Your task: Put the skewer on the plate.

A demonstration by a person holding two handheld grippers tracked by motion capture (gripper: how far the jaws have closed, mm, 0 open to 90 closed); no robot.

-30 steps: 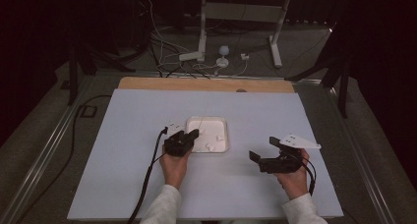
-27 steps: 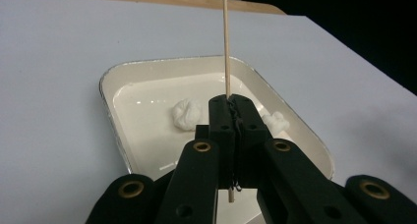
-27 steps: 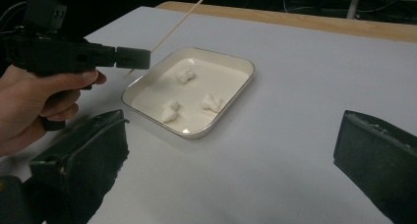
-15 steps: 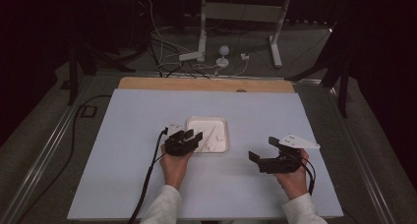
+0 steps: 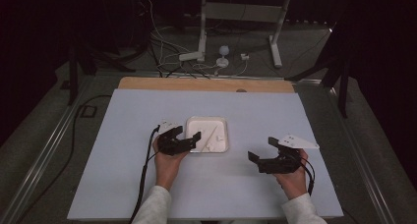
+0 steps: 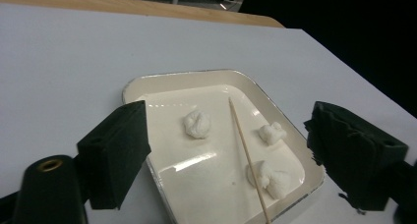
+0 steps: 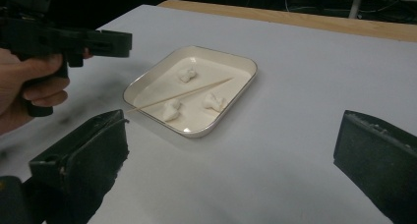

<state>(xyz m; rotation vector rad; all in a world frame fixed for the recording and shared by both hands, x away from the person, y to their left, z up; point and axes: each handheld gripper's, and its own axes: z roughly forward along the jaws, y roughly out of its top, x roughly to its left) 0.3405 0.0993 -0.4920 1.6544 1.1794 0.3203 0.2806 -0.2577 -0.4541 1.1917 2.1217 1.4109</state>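
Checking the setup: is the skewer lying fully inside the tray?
No. The skewer lies slanted across the tray, one end poking out over its rim.
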